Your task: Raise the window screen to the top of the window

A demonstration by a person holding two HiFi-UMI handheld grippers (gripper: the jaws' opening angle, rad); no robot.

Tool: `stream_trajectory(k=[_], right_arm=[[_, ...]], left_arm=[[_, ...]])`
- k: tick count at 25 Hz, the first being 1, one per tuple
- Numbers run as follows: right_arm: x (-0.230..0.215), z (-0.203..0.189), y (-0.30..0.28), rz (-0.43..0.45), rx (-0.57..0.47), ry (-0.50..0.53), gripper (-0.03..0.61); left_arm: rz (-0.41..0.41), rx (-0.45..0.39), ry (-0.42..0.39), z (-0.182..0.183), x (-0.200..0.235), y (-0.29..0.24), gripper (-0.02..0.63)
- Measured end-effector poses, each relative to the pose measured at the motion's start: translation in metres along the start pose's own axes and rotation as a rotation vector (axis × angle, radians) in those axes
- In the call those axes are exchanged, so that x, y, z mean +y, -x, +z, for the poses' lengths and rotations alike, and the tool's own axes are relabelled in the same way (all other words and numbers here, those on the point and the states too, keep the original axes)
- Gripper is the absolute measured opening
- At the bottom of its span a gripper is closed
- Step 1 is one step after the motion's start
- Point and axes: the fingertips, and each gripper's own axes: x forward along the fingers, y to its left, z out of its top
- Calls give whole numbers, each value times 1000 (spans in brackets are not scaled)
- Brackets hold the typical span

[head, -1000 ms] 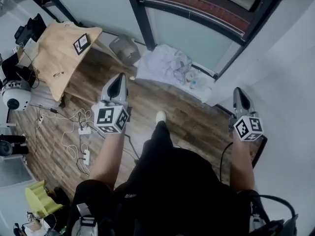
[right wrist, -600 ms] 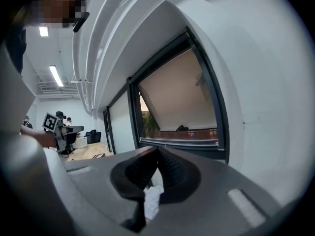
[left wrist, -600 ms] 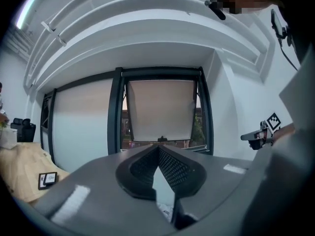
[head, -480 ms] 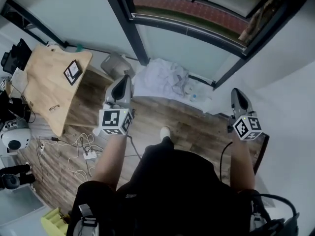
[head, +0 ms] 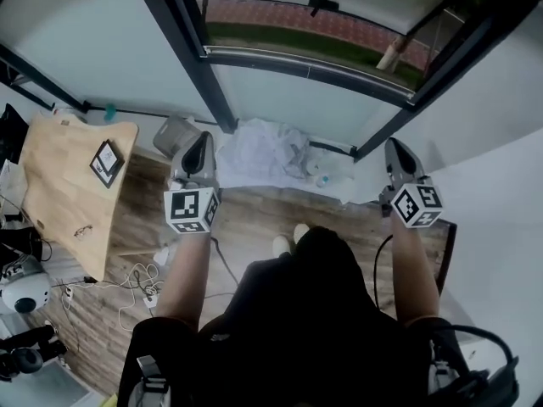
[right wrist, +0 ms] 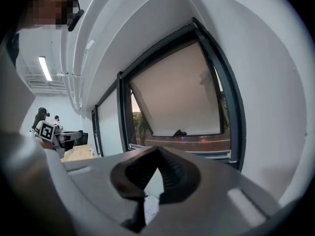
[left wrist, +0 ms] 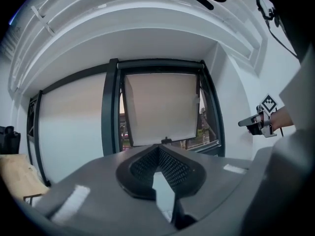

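A dark-framed window (head: 212,75) stands ahead. Its pale screen (left wrist: 160,107) covers the upper part of the opening, with a small black handle (left wrist: 167,140) at the middle of its bottom edge. The screen (right wrist: 179,95) and handle (right wrist: 179,132) also show in the right gripper view, with the street visible below them. My left gripper (head: 200,142) is held out level toward the window's left post, shut and empty. To the right, near the frame's right post, my right gripper (head: 393,148) is also shut and empty. Both are well short of the handle (head: 323,5).
A heap of white cloth and bags (head: 263,155) lies on the floor under the window. A grey bin (head: 174,134) stands beside it. A wooden table (head: 59,185) is at the left, cables (head: 140,291) trail on the floor, and a white wall (head: 501,193) closes the right.
The person has stepped toward the window, carrying both grippers forward. The window frame and screen handle now sit closer and larger in the head view. Both grippers stayed shut.
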Motion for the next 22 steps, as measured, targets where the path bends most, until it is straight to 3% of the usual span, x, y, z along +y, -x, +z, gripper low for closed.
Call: stream_trajectory(k=[8,22], right_arm=[[-19,9,-45,-30,-31,14,-2],[-83,28,-198,-41,-31,28,-2]], left_arm=[[-14,-38,-10,18,24,-50,6],[-9,35,6,9,73,-193,6]])
